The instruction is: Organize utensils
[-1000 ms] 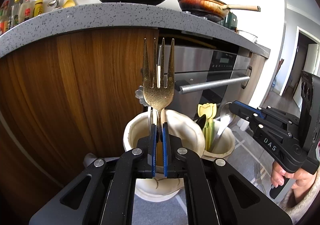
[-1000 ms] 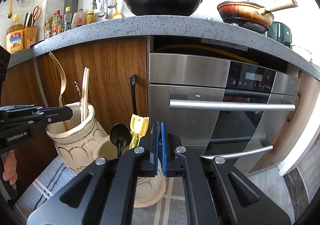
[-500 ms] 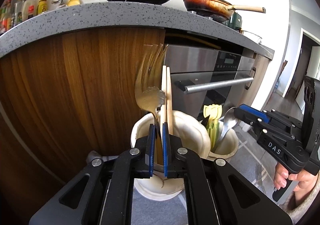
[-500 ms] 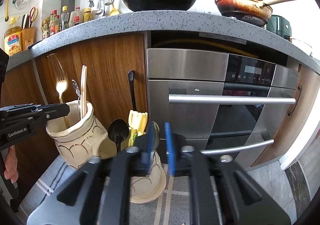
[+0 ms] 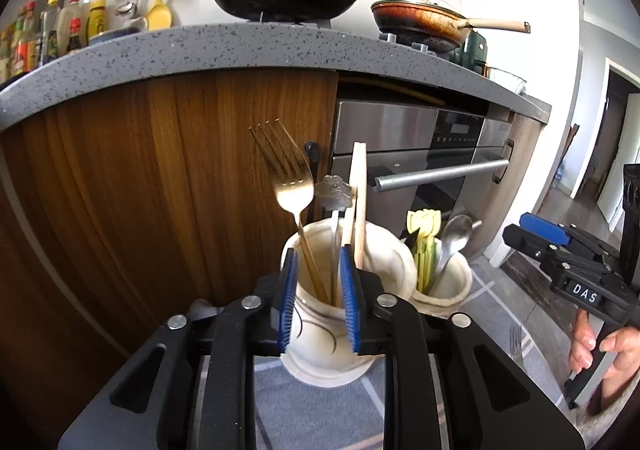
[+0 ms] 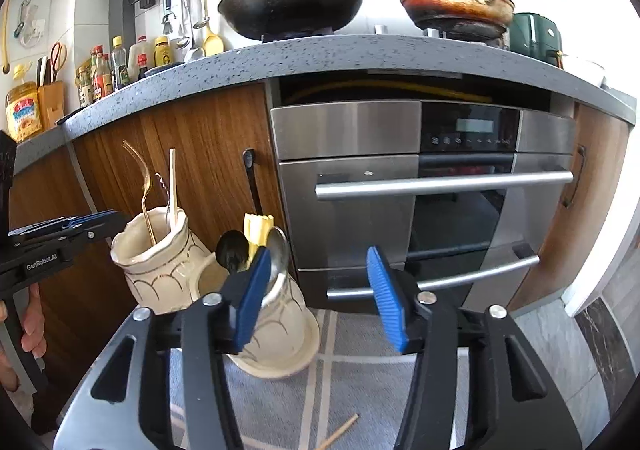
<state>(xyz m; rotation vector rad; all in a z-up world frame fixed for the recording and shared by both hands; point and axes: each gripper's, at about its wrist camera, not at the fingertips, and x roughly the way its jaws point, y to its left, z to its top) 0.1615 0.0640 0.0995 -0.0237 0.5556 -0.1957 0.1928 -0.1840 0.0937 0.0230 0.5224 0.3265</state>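
Observation:
A gold fork (image 5: 294, 185) stands tines up in the taller cream jar (image 5: 384, 254), leaning left beside pale chopsticks (image 5: 359, 201) and an ornate silver handle (image 5: 334, 189). My left gripper (image 5: 318, 298) hovers just in front of that jar. Its jaws are opening and the pads touch nothing. The shorter jar (image 6: 284, 314) holds a black spoon (image 6: 232, 250), yellow utensils (image 6: 258, 228) and a silver spoon (image 6: 279, 250). My right gripper (image 6: 320, 292) is above and right of it. Its jaws are opening wide with nothing between them.
Both jars stand on a grey striped mat (image 6: 360, 370) on the floor, before a wooden cabinet (image 5: 160, 169) and a steel oven (image 6: 400, 189). One loose chopstick (image 6: 340, 436) lies on the mat near me. A hand (image 5: 600, 354) holds the right gripper.
The left gripper let go of the gold fork, which dropped into the tall jar and tipped left. Both grippers went from shut to open, and the right one shifted right.

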